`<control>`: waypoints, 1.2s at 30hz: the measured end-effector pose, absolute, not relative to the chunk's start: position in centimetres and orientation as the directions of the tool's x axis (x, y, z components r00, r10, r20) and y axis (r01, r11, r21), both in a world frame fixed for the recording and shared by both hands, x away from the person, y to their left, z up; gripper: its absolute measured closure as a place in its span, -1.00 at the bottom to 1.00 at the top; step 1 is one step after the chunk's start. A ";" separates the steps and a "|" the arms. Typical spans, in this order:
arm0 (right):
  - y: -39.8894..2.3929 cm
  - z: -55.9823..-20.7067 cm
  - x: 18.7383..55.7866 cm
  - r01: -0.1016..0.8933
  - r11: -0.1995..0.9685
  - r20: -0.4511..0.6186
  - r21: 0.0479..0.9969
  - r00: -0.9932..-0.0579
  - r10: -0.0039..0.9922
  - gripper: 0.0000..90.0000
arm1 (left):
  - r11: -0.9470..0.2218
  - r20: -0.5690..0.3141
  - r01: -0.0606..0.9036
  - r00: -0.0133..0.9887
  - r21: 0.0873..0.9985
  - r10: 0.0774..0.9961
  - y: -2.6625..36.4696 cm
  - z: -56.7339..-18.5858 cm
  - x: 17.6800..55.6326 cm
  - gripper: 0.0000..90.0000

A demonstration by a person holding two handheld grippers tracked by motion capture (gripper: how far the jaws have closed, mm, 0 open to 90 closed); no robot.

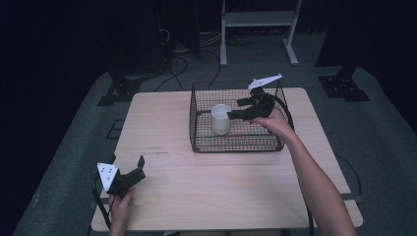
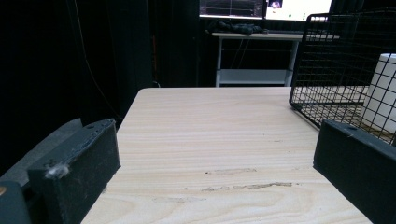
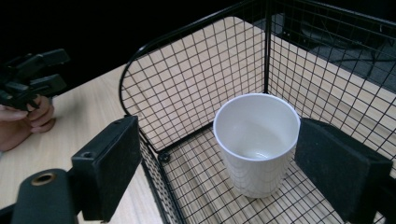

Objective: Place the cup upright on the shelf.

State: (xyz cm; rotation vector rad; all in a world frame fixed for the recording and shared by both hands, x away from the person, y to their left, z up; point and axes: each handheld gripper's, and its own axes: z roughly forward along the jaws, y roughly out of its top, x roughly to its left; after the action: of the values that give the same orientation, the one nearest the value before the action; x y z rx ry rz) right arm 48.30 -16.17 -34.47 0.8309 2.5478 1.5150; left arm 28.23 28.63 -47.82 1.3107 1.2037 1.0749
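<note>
**Spread jaws held over a cup in a wire basket**

The left gripper (image 1: 139, 166) is being held low at the table's (image 1: 206, 187) near corner, jaws spread on nothing. The black wire basket (image 1: 196, 132) is being kept at the far side, holding one upright, empty white cup (image 1: 221, 119). The right gripper (image 3: 219, 168) is being held over the basket, jaws spread, apparently clear of the cup.

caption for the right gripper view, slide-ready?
Right gripper with open jaws above a white cup standing upright in a black wire basket on the wooden table.
</note>
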 end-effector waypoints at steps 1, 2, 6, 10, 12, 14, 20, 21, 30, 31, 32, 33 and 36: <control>-16.3 -34.4 48.1 0.412 0.368 0.212 0.834 -0.854 0.474 -0.70 | 0.011 -0.021 0.091 0.105 0.996 0.994 28.6 -47.8 28.2 -1.00; -16.5 -34.3 47.9 0.404 0.359 0.209 0.841 -0.856 0.473 -0.69 | 0.012 -0.022 0.091 0.104 0.996 0.994 28.6 -47.8 28.2 -1.00; -17.4 -34.1 47.2 0.396 0.339 0.211 0.853 -0.857 0.471 -0.68 | 0.017 -0.026 0.091 0.104 0.996 0.994 28.7 -47.8 28.2 -1.00; -18.3 -34.6 46.8 0.412 0.351 0.217 0.841 -0.851 0.477 -0.67 | 0.009 -0.019 0.091 0.106 0.996 0.994 28.6 -47.8 28.2 -1.00; -18.7 -34.7 46.5 0.412 0.342 0.220 0.844 -0.850 0.479 -0.67 | 0.007 -0.017 0.091 0.106 0.996 0.994 28.6 -47.8 28.2 -1.00; -19.1 -34.9 46.2 0.412 0.338 0.222 0.846 -0.849 0.479 -0.67 | 0.007 -0.017 0.092 0.105 0.996 0.994 28.6 -47.8 28.2 -1.00; -19.9 -35.1 45.2 0.403 0.336 0.215 0.851 -0.852 0.477 -0.67 | 0.007 -0.017 0.091 0.105 0.996 0.994 28.6 -47.8 28.2 -1.00; -20.0 -35.1 45.0 0.407 0.335 0.222 0.850 -0.853 0.473 -0.67 | 0.008 -0.017 0.091 0.105 0.996 0.994 28.6 -47.8 28.2 -1.00; -21.1 -35.7 43.1 0.389 0.354 0.201 0.850 -0.862 0.465 -0.67 | 0.005 -0.014 0.091 0.105 0.996 0.994 28.6 -47.8 28.2 -1.00; -21.2 -35.7 43.0 0.394 0.356 0.207 0.847 -0.862 0.463 -0.67 | 0.004 -0.014 0.091 0.105 0.996 0.994 28.6 -47.8 28.2 -1.00; -21.4 -35.8 42.7 0.389 0.350 0.202 0.852 -0.862 0.464 -0.67 | 0.004 -0.013 0.091 0.105 0.996 0.994 28.6 -47.8 28.2 -1.00; -21.6 -35.9 42.6 0.388 0.352 0.201 0.852 -0.862 0.466 -0.67 | 0.004 -0.013 0.091 0.105 0.996 0.994 28.5 -47.8 28.2 -1.00; -22.2 -36.3 42.3 0.401 0.347 0.214 0.848 -0.857 0.469 -0.67 | 0.004 -0.013 0.092 0.106 0.996 0.994 28.5 -47.8 28.2 -1.00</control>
State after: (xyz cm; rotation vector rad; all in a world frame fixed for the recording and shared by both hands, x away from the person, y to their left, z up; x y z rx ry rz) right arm 42.26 -22.16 -36.32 0.8158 2.5225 1.5572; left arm 28.21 28.55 -47.82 1.3180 1.1996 1.0790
